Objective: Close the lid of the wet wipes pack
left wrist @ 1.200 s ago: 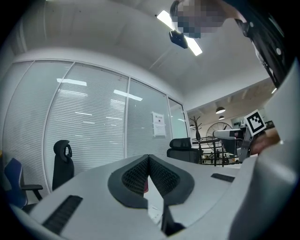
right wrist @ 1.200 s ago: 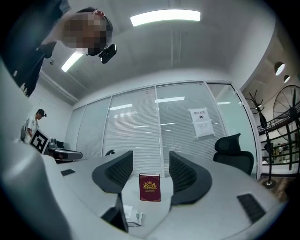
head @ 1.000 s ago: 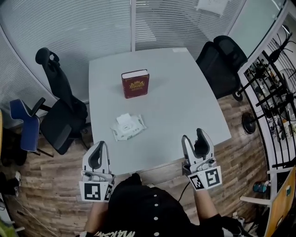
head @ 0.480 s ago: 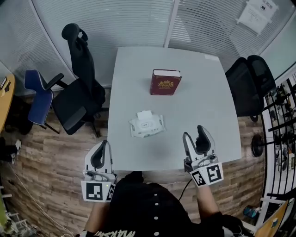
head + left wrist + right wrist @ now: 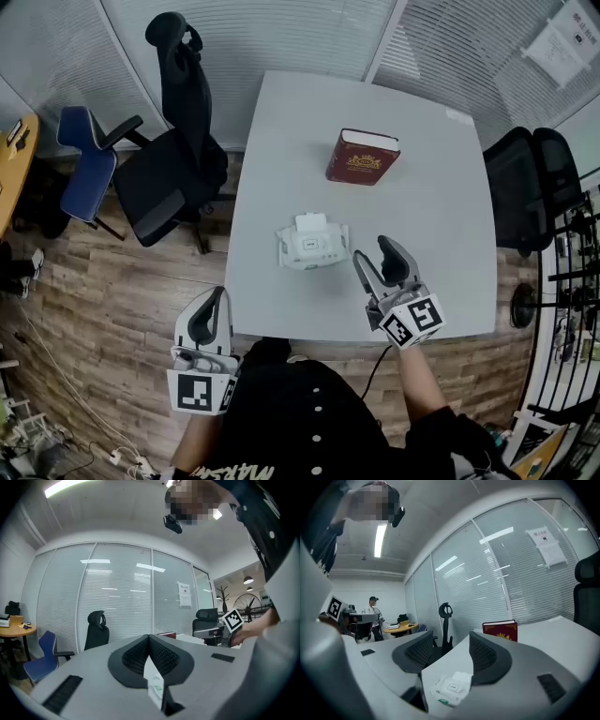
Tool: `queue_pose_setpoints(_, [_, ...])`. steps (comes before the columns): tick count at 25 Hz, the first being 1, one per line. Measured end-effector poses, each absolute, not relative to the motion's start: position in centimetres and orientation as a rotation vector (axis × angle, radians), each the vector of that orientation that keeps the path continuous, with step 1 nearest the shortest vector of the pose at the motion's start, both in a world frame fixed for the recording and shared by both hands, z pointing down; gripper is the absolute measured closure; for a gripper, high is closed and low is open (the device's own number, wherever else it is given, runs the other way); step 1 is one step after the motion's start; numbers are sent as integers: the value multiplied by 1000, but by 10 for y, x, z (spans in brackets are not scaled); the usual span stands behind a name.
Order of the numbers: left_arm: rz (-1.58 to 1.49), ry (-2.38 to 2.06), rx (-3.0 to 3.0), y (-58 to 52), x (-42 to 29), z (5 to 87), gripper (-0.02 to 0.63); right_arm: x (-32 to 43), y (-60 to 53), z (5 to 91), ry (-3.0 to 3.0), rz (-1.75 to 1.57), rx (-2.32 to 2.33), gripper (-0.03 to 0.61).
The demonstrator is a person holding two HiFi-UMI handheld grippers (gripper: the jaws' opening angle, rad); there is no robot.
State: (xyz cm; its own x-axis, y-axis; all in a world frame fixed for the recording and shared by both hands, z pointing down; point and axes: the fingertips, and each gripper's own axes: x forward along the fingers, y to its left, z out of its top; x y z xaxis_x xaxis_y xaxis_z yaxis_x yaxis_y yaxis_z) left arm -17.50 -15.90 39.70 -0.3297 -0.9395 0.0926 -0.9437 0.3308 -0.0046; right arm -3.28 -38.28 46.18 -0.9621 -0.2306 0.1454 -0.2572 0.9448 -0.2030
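The white wet wipes pack [image 5: 312,246] lies near the table's front edge, its lid [image 5: 310,224] flipped back on the far side. My right gripper [image 5: 373,251] hovers over the table just right of the pack, open and empty. In the right gripper view the pack [image 5: 451,686] lies low between and ahead of that gripper's [image 5: 451,641] spread jaws, apart from them. My left gripper [image 5: 213,298] hangs off the table's front left corner with its tips together. In the left gripper view that gripper's [image 5: 149,637] pads meet, holding nothing.
A dark red book [image 5: 363,157] stands farther back on the grey table [image 5: 422,216], also seen as the book [image 5: 500,630]. A black chair [image 5: 173,169] and a blue chair [image 5: 89,150] stand left, another black chair [image 5: 534,178] right. Glass walls with blinds behind.
My right gripper has moved forward and left from the table's front edge to beside the pack. The left gripper shifted slightly and stays off the table. The head view swung left.
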Motion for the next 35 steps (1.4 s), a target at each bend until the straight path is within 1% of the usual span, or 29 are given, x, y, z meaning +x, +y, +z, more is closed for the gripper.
queue_pose_setpoints(6, [74, -2450, 1814, -167, -174, 408, 604, -62, -407, 501, -2861, 480, 301, 337])
queue_pose_setpoints(9, [56, -2407, 1837, -175, -170, 413, 604, -76, -416, 529, -2749, 516, 217, 337])
queue_pose_setpoints(14, [54, -2385, 1835, -181, -174, 423, 604, -101, -429, 579, -2573, 680, 130, 337])
queue_pose_setpoints(29, [88, -2251, 1701, -192, -187, 463, 604, -143, -444, 691, -2122, 601, -63, 345])
queue_pose_setpoints(35, [86, -2271, 1721, -200, -201, 466, 604, -150, -441, 716, -1964, 725, -115, 345])
